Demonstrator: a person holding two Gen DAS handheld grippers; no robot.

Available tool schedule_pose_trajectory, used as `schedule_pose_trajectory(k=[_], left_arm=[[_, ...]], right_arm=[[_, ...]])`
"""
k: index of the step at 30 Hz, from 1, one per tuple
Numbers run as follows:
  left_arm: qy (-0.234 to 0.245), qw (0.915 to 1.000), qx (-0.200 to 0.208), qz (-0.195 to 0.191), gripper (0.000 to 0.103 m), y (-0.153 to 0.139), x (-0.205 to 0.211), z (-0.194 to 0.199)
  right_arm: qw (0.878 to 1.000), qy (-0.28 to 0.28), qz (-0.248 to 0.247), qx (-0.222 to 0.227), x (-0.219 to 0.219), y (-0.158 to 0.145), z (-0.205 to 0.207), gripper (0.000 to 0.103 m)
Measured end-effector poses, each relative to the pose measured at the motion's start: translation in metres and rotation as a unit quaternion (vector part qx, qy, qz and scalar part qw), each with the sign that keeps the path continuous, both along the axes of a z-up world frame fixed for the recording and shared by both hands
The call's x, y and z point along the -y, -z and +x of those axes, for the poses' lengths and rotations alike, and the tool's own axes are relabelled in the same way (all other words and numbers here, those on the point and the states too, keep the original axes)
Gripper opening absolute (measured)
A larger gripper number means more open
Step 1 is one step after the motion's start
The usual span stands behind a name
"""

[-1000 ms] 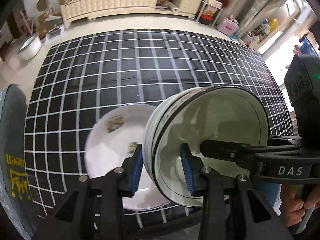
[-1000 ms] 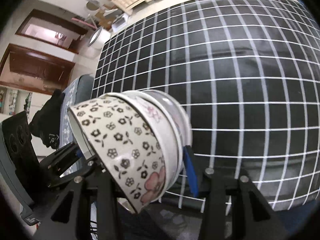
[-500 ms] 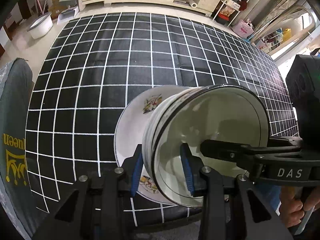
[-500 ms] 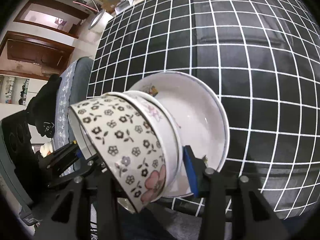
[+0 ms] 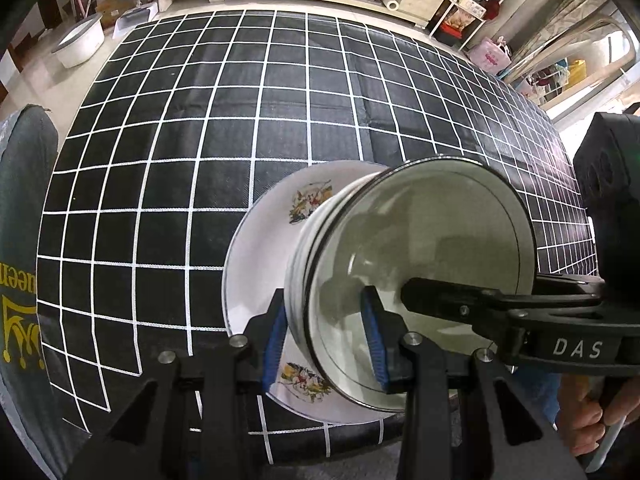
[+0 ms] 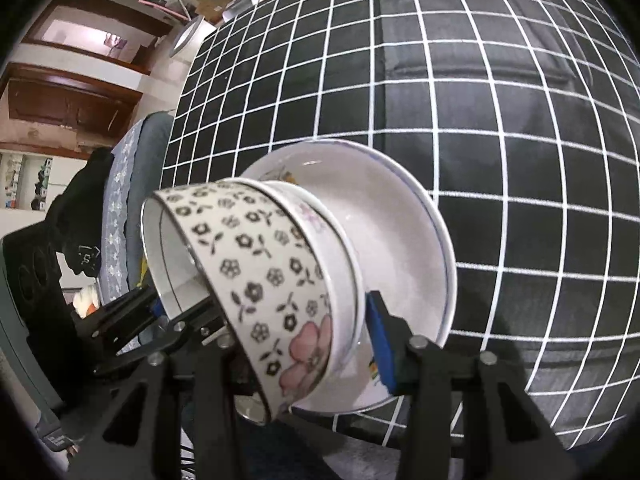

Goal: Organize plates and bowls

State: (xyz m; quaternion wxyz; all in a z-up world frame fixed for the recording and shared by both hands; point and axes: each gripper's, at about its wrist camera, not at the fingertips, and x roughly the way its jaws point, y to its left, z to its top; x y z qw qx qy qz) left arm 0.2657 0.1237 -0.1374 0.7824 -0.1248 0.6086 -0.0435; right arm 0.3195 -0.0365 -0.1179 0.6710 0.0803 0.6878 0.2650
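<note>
- A stack of nested bowls (image 6: 276, 280) is held tipped on its side. The outermost bowl is white with a small black flower-and-leaf print, a large pink blossom near its base and a thin dark line round the rim.
- A second bowl, white with a faint pink flower, sits under it, its edge showing just past the printed one.
- In the left wrist view the stack (image 5: 420, 280) shows a plain, glossy grey-white inside with a dark rim line.
- The open mouths face sideways toward the left gripper, and the bases point toward the plate. The axis through the stack runs close to level, slightly tilted.
- The stack hangs just above a shallow white plate (image 5: 260, 264) at the near edge of the table; whether its base touches the plate cannot be told.
- The plate (image 6: 400, 240) has a thin blue rim line and small coloured pictures inside its wall. It lies flat and upright on the cloth.
- The left gripper (image 5: 326, 336) is clamped on the rim of the stack, one blue pad outside the wall and one inside.
- The right gripper (image 6: 304, 344) grips the stack across its side; one blue pad presses by the bowls' base edge, the other is hidden behind the printed wall.
- A black tablecloth (image 5: 240, 120) with a white grid covers the table.
- A person's hand (image 5: 592, 420) holds the right gripper's handle at the lower right of the left wrist view.
</note>
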Motion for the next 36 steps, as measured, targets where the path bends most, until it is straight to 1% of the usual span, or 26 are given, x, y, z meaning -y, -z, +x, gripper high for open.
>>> schedule_pose_trajectory(k=[8, 9, 12, 14, 17, 19, 20, 22, 27, 30, 34, 36], left_arm=[[-0.007, 0.9999, 0.005, -0.006, 0.034, -0.001, -0.005, -0.004], [-0.007, 0.9999, 0.006, -0.004, 0.034, -0.001, -0.005, -0.004], [0.002, 0.9996, 0.018, 0.022, 0.032, -0.005, -0.001, -0.005], [0.005, 0.9994, 0.021, 0.028, 0.031, -0.007, 0.000, -0.006], [0.004, 0.9996, 0.016, 0.024, 0.031, -0.006, 0.002, -0.004], [0.004, 0.9996, 0.015, 0.023, 0.031, -0.006, 0.002, -0.003], [0.004, 0.9996, 0.014, 0.023, 0.032, -0.006, 0.002, -0.003], [0.003, 0.9996, 0.016, 0.022, 0.032, -0.007, 0.001, -0.003], [0.006, 0.9995, 0.022, 0.023, 0.034, -0.012, 0.001, -0.001], [0.006, 0.9993, 0.026, 0.024, 0.034, -0.015, 0.002, -0.003], [0.012, 0.9985, 0.038, 0.038, 0.035, -0.024, 0.003, -0.008], [0.008, 0.9979, 0.044, 0.048, 0.040, -0.030, 0.002, -0.011]], right_arm=[[1.000, 0.005, 0.000, -0.001, -0.001, 0.001, 0.000, 0.049], [1.000, 0.006, 0.001, -0.002, 0.000, 0.002, 0.000, 0.049], [1.000, 0.003, -0.005, 0.003, 0.000, 0.000, -0.001, 0.049], [1.000, 0.001, -0.015, 0.012, -0.001, -0.003, -0.002, 0.049], [0.999, -0.008, -0.031, 0.030, -0.005, -0.007, -0.004, 0.049], [0.999, -0.006, -0.032, 0.028, -0.004, -0.006, -0.004, 0.050], [0.999, -0.005, -0.036, 0.030, -0.004, -0.006, -0.003, 0.053], [0.998, -0.005, -0.043, 0.035, -0.004, -0.007, -0.003, 0.054], [0.998, -0.009, -0.047, 0.050, -0.004, -0.015, -0.005, 0.054], [0.996, -0.013, -0.053, 0.066, -0.005, -0.022, -0.006, 0.054], [0.994, -0.018, -0.060, 0.086, -0.005, -0.031, -0.011, 0.055], [0.993, -0.018, -0.062, 0.099, -0.004, -0.038, -0.014, 0.058]])
